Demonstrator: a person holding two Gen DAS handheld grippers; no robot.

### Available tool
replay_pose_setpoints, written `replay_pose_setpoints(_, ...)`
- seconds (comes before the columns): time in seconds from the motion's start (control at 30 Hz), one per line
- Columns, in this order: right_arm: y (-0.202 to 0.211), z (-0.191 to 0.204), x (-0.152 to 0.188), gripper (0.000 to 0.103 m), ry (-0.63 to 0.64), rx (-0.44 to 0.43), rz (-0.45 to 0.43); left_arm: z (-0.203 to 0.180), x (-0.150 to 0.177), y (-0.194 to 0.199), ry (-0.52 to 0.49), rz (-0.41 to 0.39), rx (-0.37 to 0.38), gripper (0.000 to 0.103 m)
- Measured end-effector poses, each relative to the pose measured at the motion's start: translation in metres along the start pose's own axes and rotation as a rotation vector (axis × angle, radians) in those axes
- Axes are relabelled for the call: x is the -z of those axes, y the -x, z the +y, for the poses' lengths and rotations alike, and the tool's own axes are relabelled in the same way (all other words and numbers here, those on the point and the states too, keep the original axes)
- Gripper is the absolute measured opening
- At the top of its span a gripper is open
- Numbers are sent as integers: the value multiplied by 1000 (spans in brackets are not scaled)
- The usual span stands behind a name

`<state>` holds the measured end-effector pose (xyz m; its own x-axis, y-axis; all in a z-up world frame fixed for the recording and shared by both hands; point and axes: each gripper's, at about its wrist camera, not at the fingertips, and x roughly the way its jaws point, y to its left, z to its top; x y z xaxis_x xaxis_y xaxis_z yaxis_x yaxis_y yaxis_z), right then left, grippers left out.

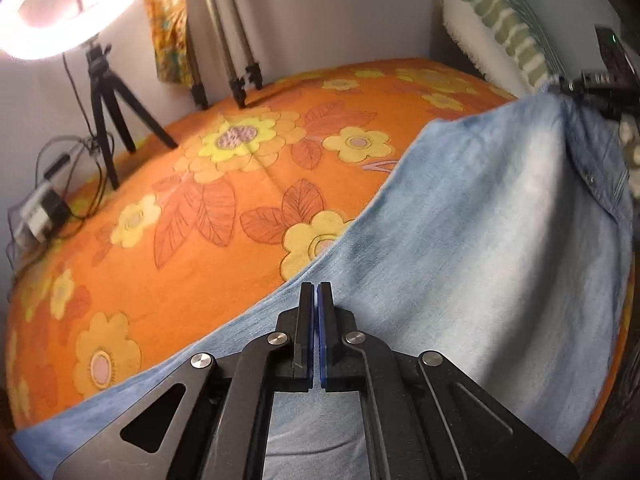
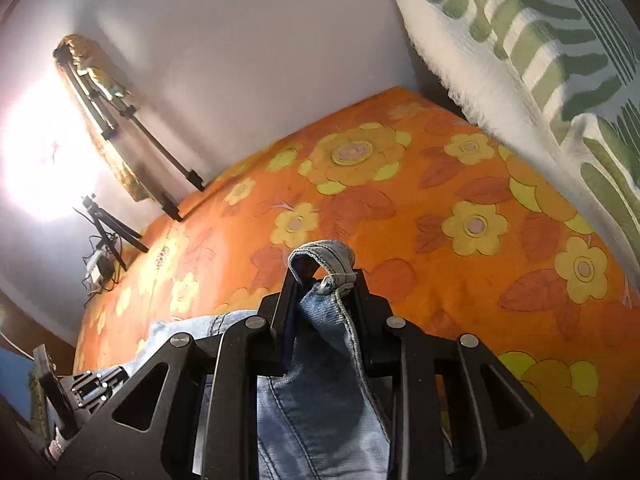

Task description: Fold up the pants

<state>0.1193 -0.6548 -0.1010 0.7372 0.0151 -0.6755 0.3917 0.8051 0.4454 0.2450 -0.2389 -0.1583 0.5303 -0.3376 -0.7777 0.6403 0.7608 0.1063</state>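
Observation:
Light blue denim pants (image 1: 472, 216) hang stretched above an orange flowered bedspread (image 1: 208, 208). My left gripper (image 1: 317, 290) has its jaws closed at the pants' edge; whether cloth is pinched between them is hidden. My right gripper (image 2: 325, 280) is shut on a bunched, stitched hem or waistband of the pants (image 2: 324, 264), which loops over the fingertips. The right gripper also shows in the left wrist view (image 1: 596, 88), holding the far corner of the pants up. The left gripper shows at the lower left of the right wrist view (image 2: 80, 392).
A ring light (image 1: 68, 4) on a small black tripod (image 1: 108, 108) and a larger tripod (image 1: 224, 40) stand at the bed's far edge by the wall. A charger with cables (image 1: 44, 208) lies beside them. A green-and-white patterned pillow (image 2: 540, 64) leans at the right.

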Motion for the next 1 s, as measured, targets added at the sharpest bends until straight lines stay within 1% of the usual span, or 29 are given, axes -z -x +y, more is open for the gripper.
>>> replay_pose_setpoints(0.03, -7, -1, 0, 25, 8, 19, 15, 4, -1, -1, 17, 11, -16, 1)
replay_pose_setpoints(0.1, -22, -1, 2, 28, 35, 57, 52, 11, -3, 4, 52, 4, -3, 2)
replay_pose_setpoints(0.13, -34, 0, 3, 33, 64, 77, 80, 14, -3, 9, 63, -3, -5, 5)
replay_pose_setpoints(0.17, -42, -1, 3, 42, 86, 110, 100, 17, -3, 14, 67, -6, -6, 6)
replay_pose_setpoints(0.2, -47, -2, 1, 47, 95, 142, 108, 18, -3, 20, 62, -7, -6, 6)
replay_pose_setpoints(0.23, -46, -4, 0, 50, 91, 146, 102, 19, -2, 27, 52, -9, -9, 6)
replay_pose_setpoints(0.3, -32, -10, -4, 51, 67, 118, 78, 14, 4, 43, 28, -22, -8, 7)
replay_pose_setpoints(0.33, -25, -12, -5, 53, 65, 104, 72, 12, 6, 50, 23, -24, 7, 9)
replay_pose_setpoints(0.37, -17, -12, -5, 54, 65, 87, 68, 7, 10, 59, 21, -25, 37, 12)
replay_pose_setpoints(0.4, -5, -15, -3, 54, 65, 71, 66, 1, 13, 65, 16, -27, 59, 16)
replay_pose_setpoints(0.43, 3, -16, 0, 55, 63, 62, 67, -6, 16, 71, 4, -30, 81, 20)
replay_pose_setpoints(0.5, 22, -22, 9, 56, 58, 40, 79, -28, 23, 84, -46, -37, 129, 20)
replay_pose_setpoints(0.57, 37, -30, 20, 59, 48, 36, 87, -50, 28, 93, -88, -40, 165, 21)
replay_pose_setpoints(0.6, 45, -36, 29, 59, 36, 37, 95, -64, 32, 97, -113, -41, 195, 25)
replay_pose_setpoints(0.63, 50, -41, 35, 60, 27, 39, 99, -74, 34, 100, -129, -47, 216, 33)
replay_pose_setpoints(0.7, 60, -52, 52, 63, -8, 40, 113, -97, 40, 105, -165, -55, 269, 40)
replay_pose_setpoints(0.77, 66, -62, 73, 65, -53, 28, 135, -118, 45, 106, -210, -52, 298, 40)
replay_pose_setpoints(0.83, 66, -68, 92, 65, -69, 33, 163, -137, 51, 104, -269, -49, 298, 40)
replay_pose_setpoints(0.93, 59, -69, 108, 65, -74, 43, 198, -163, 54, 99, -350, -29, 313, 40)
replay_pose_setpoints(1.0, 54, -72, 115, 66, -96, 46, 216, -175, 56, 95, -371, -15, 334, 40)
